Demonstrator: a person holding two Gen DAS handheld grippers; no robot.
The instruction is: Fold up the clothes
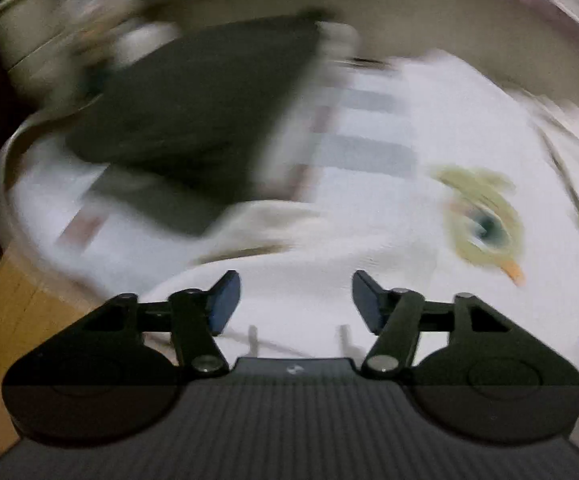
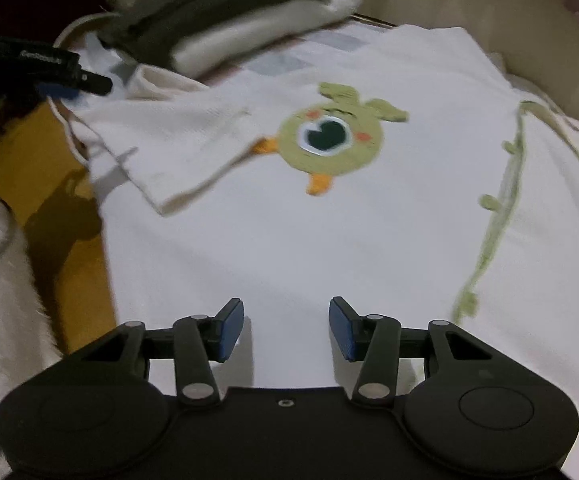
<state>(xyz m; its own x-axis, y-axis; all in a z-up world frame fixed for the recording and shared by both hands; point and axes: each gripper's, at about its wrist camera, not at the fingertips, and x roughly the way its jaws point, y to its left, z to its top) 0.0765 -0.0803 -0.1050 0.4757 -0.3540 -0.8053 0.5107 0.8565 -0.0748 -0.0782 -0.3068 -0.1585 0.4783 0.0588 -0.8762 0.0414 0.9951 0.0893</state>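
We are holding the left gripper (image 1: 296,302) and the right gripper (image 2: 286,328) open and empty over the white shirt (image 2: 329,220), near the folded dark garment (image 2: 225,4).

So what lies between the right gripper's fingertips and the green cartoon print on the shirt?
Only bare white shirt fabric lies between the open right gripper and the green cartoon print, as the right wrist view shows.

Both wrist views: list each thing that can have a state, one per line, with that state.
White shirt: spread flat, printed side up, one sleeve folded onto the front.
Stack of clothes: folded, piled behind the shirt.
Left claw: open, empty, above the shirt.
Right claw: open, empty, over the shirt's near edge.
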